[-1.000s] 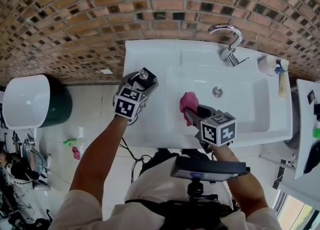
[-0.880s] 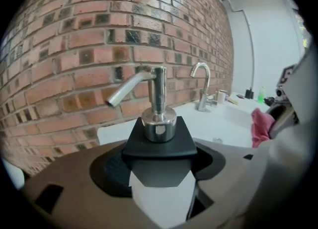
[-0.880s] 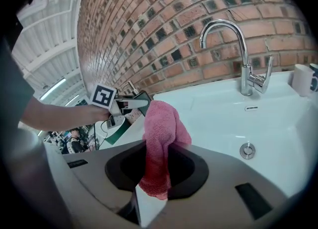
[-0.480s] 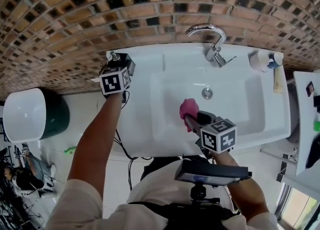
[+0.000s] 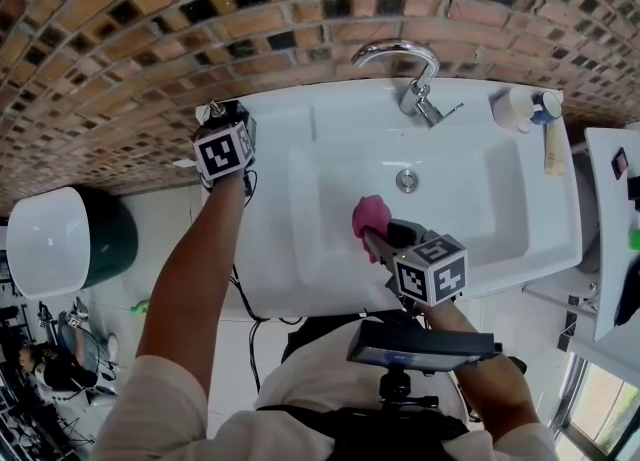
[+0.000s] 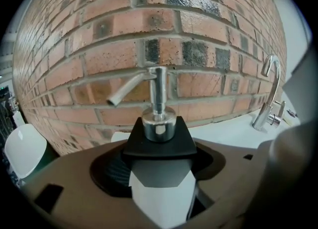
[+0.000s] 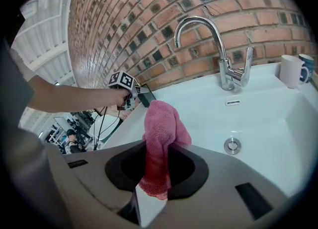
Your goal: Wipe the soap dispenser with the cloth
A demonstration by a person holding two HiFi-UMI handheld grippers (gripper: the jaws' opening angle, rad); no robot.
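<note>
**Soap dispenser (image 6: 159, 146) in your L gripper (image 5: 228, 121), pink cloth (image 7: 160, 138) in your R gripper (image 5: 385, 239).**
L jaws clamp the dispenser upright at the sink's (image 5: 270, 269) back-left corner, w/ the pump spout close to the brick wall (image 5: 150, 39). R jaws pinch the cloth over the basin, well apart from the dispenser. Open basin btw them; faucet (image 5: 410, 74) at the back rim.

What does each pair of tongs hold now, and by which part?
Left tongs: the soap dispenser, gripped on its body below the pump. Right tongs: the pink cloth, pinched at one end.
</note>
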